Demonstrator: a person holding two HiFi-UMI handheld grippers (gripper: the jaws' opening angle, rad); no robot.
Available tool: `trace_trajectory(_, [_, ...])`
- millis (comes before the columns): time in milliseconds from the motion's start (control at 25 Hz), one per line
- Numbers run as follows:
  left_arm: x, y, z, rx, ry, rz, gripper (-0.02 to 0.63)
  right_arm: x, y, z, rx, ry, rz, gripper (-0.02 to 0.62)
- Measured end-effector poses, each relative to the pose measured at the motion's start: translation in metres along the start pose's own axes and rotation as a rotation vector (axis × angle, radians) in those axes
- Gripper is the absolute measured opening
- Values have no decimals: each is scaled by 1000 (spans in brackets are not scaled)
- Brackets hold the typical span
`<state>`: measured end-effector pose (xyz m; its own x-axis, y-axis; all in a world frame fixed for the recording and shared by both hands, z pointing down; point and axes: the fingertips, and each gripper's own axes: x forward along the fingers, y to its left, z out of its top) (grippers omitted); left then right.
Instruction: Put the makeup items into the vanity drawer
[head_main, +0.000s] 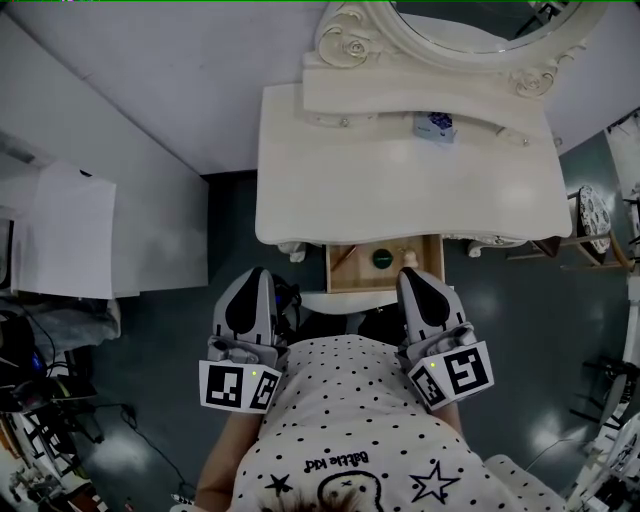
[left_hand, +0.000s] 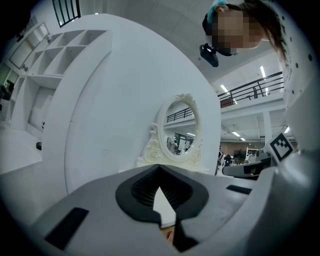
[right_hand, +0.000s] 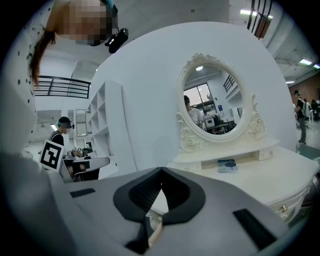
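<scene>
Grey and black, the right gripper (right_hand: 161, 171) is holding its jaws pressed together with nothing between them, the closed tips meeting in a point in its own view. From the head view this right gripper (head_main: 409, 273) is reaching to the front right corner of the open drawer (head_main: 350, 282); whether it is touching the wood I cannot tell. The left gripper (left_hand: 159, 168) is likewise keeping its jaws together and empty, and in the head view the left gripper (head_main: 257, 273) is hanging just left of the drawer, apart from it, in front of the vanity (head_main: 400, 195).

The drawer is standing pulled out below the front edge of the cream tabletop, showing a pale wooden inside. A green round item (head_main: 382, 258) is lying in it near the middle, close to the right gripper's tip. A small blue box (head_main: 436, 126) is sitting outside the drawer, on the raised shelf at the back of the tabletop, below the oval mirror (head_main: 470, 30); the right gripper view is showing the same box (right_hand: 227, 165) under the carved mirror frame
</scene>
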<state>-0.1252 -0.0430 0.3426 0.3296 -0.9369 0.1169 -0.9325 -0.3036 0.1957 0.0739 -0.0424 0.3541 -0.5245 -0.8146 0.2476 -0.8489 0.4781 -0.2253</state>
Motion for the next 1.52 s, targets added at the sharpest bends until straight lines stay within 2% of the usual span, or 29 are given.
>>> trace_trajectory(240, [-1,4,1,16,-6,28,-5,1,-2,-3,-12,10,-1,8])
trace_trajectory(1520, [1,9,-2,-5,3,33,-5,11,0,-5,-18,32,17,8])
